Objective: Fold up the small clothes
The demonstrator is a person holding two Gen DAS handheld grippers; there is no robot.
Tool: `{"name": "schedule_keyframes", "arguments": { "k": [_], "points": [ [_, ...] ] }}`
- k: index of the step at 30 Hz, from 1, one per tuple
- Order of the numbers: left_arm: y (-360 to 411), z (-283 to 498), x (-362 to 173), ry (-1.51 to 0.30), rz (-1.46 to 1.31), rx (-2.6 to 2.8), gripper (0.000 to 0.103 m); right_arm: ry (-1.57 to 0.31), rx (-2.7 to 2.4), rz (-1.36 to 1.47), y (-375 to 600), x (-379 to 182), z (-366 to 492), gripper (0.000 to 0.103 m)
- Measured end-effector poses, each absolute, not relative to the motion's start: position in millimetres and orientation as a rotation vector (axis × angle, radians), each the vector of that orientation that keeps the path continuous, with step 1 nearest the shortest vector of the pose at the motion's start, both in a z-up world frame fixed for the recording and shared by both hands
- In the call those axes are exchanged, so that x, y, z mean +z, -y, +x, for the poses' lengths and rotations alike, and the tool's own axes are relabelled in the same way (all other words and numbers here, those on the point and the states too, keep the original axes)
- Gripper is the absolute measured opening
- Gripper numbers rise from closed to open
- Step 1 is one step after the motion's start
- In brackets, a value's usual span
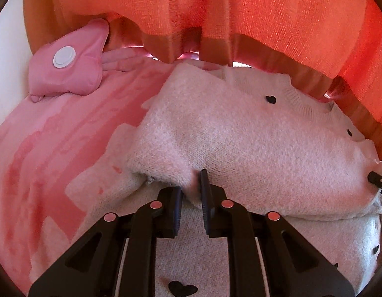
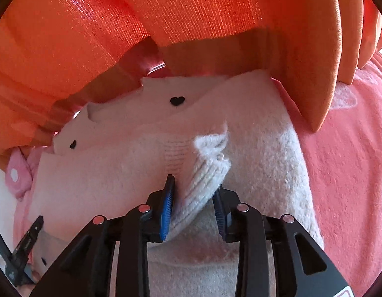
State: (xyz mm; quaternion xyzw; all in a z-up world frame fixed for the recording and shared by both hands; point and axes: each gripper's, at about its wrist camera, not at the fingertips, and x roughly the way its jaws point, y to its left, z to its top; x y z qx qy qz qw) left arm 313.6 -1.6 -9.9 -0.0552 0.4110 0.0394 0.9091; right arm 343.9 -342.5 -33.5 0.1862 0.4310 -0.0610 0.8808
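A small pale pink knit sweater (image 1: 252, 136) with black hearts lies on a pink blanket (image 1: 55, 148), its lower part folded up over the body. My left gripper (image 1: 192, 185) is shut on the folded edge of the sweater. My right gripper (image 2: 193, 190) is shut on the sweater's ribbed hem (image 2: 203, 180), bunched between the blue pads. The sweater (image 2: 104, 168) fills the right wrist view. The other gripper's tip shows at the right edge of the left view (image 1: 376, 179) and the lower left of the right view (image 2: 30, 232).
An orange curtain (image 1: 265, 12) hangs just behind the sweater, its hem touching the far edge; it also shows in the right wrist view (image 2: 116, 24). A pink pouch with a white round cap (image 1: 64, 57) lies at the back left on the blanket.
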Motion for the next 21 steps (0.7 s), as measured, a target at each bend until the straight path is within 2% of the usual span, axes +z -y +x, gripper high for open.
{"name": "schedule_keyframes", "arguments": {
  "k": [1, 2, 7, 9, 10, 11, 13, 15, 17, 18, 19, 21],
  "points": [
    [1.6, 313.6, -9.8, -0.848, -0.113, 0.081, 0.014, -0.901, -0.120, 0.384, 341.7, -33.1, 345.7, 0.013],
    [1.6, 313.7, -9.7, -0.848, -0.112, 0.081, 0.014, -0.895, -0.106, 0.388, 340.3, -29.5, 347.8, 0.009],
    [1.0, 312.9, -10.0, -0.847, -0.111, 0.076, 0.014, -0.644, -0.052, 0.403, 343.8, 27.2, 312.1, 0.009],
    [1.1, 313.0, -10.3, -0.849, -0.112, 0.078, 0.015, -0.754, -0.100, 0.350, 346.8, 0.8, 328.6, 0.009],
    [1.6, 312.8, -10.0, -0.850, -0.112, 0.081, 0.015, -0.912, -0.132, 0.314, 349.7, -34.4, 344.2, 0.009],
    [0.7, 312.0, -9.5, -0.855, -0.118, 0.078, 0.015, -0.925, -0.123, 0.321, 352.9, -45.9, 342.0, 0.008],
    [-3.8, 307.2, -5.4, -0.861, -0.134, 0.061, 0.017, -0.879, -0.135, 0.333, 357.5, -32.2, 319.8, 0.013],
    [-14.0, 295.0, 1.6, -0.864, -0.148, 0.026, 0.027, -0.842, -0.119, 0.372, 362.7, -11.9, 287.6, 0.013],
    [-28.3, 274.6, 8.5, -0.864, -0.136, 0.007, 0.037, -0.787, -0.151, 0.320, 368.9, 9.2, 233.5, 0.019],
    [-40.6, 256.0, 11.9, -0.862, -0.129, -0.004, 0.047, -0.788, -0.172, 0.290, 373.0, 13.2, 209.2, 0.031],
    [-50.1, 241.0, 13.1, -0.867, -0.128, -0.012, 0.053, -0.803, -0.185, 0.267, 378.2, 12.4, 174.9, 0.042],
    [-75.0, 199.1, 12.0, -0.901, -0.144, -0.029, 0.065, -0.857, -0.176, 0.269, 386.0, 2.0, 127.5, 0.047]
  ]
}}
